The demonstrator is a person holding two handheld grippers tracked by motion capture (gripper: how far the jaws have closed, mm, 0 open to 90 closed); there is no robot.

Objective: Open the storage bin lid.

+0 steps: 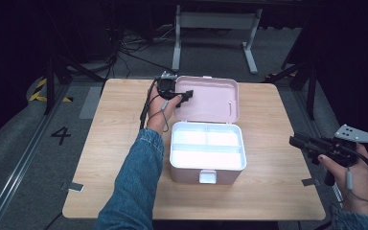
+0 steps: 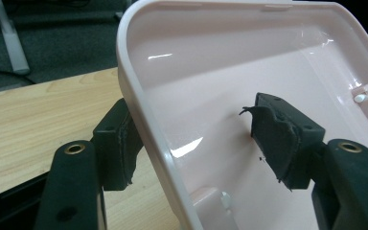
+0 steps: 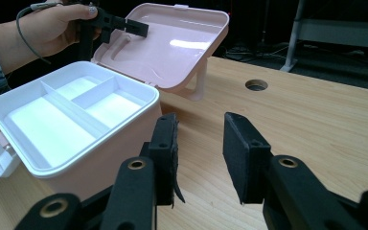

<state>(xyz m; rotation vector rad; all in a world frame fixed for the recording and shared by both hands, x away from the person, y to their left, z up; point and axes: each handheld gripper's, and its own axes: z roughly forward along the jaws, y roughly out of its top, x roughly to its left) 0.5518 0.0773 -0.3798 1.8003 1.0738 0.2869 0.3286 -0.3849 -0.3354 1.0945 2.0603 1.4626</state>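
One pink plastic storage box [image 1: 206, 167] with one hinged pink lid [image 1: 213, 98], open. One white plastic tray insert [image 1: 207, 145] inside, divided into three compartments: two small, one long. One white front latch [image 1: 207, 177]. One light wooden table [image 1: 278, 120], with one round hole [image 3: 257, 85] in the top. Two black two-jaw grippers: left gripper [image 1: 188, 94], right gripper [image 1: 294, 141]. Two hands: left hand [image 1: 162, 112], right hand [image 1: 352, 179]. One blue denim sleeve [image 1: 134, 182]. One white-legged metal frame [image 1: 215, 21] on the floor beyond. One painted digit "4" [image 1: 60, 134] on the floor.
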